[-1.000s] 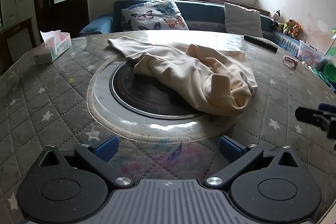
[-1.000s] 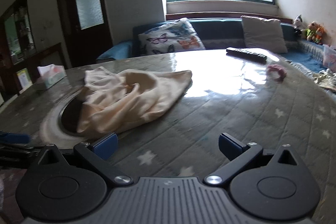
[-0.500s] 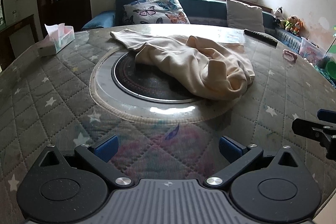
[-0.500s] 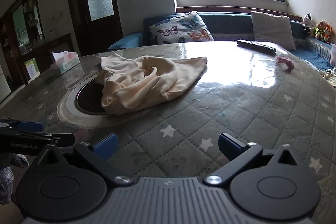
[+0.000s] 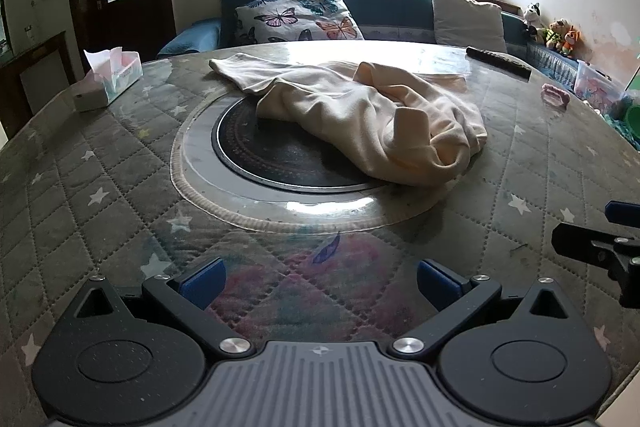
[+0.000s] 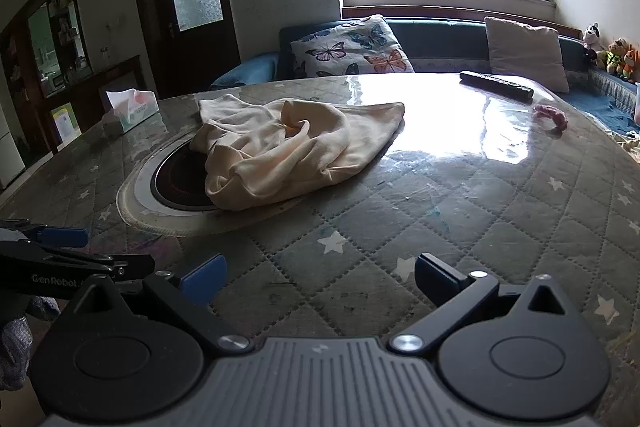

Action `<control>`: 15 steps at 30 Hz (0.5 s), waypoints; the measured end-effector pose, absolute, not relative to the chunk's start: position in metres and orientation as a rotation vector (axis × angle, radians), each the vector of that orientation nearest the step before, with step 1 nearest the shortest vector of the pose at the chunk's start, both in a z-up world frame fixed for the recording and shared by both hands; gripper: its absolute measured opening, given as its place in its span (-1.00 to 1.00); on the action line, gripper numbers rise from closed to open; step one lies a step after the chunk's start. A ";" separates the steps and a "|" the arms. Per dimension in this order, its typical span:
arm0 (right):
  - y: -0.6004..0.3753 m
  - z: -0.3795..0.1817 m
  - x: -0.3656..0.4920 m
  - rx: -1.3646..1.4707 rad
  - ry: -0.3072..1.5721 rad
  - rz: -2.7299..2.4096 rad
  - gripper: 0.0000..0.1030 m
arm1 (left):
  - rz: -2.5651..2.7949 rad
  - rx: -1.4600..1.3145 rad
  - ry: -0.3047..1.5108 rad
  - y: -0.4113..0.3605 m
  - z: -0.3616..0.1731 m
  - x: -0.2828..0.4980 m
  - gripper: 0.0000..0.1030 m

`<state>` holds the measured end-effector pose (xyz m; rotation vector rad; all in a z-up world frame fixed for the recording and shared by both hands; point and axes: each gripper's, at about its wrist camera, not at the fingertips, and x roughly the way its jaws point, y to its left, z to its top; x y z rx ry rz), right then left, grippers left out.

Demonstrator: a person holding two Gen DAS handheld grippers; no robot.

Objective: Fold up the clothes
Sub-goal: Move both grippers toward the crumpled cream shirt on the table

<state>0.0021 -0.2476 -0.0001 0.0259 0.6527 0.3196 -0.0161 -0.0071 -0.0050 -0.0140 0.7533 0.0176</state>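
Cream garment (image 5: 372, 123) crumpled mid-bench (image 5: 100, 195), unfolded; left tongs (image 5: 318, 281) and right tongs (image 6: 318, 277) spread, empty, well short, readying reach.

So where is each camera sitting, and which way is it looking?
Left wrist view: on the left gripper, low over the quilted table, facing the crumpled cream garment and the window; its open blue-tipped fingers show, plus the right gripper at the right edge.
Right wrist view: on the right gripper, facing the same way from further right; its open fingers show, the left gripper at the left edge.
Both share the garment, tissue box, butterfly pillow and remote control.
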 end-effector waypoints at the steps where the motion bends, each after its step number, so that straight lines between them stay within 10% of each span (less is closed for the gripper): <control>1: -0.248 0.000 0.003 0.024 0.655 0.317 0.98 | 0.017 -0.012 0.755 -0.007 -0.005 -0.016 1.00; 15: -0.235 0.002 0.009 -0.076 0.675 0.238 0.99 | 0.052 0.017 0.777 -0.011 -0.008 -0.009 1.00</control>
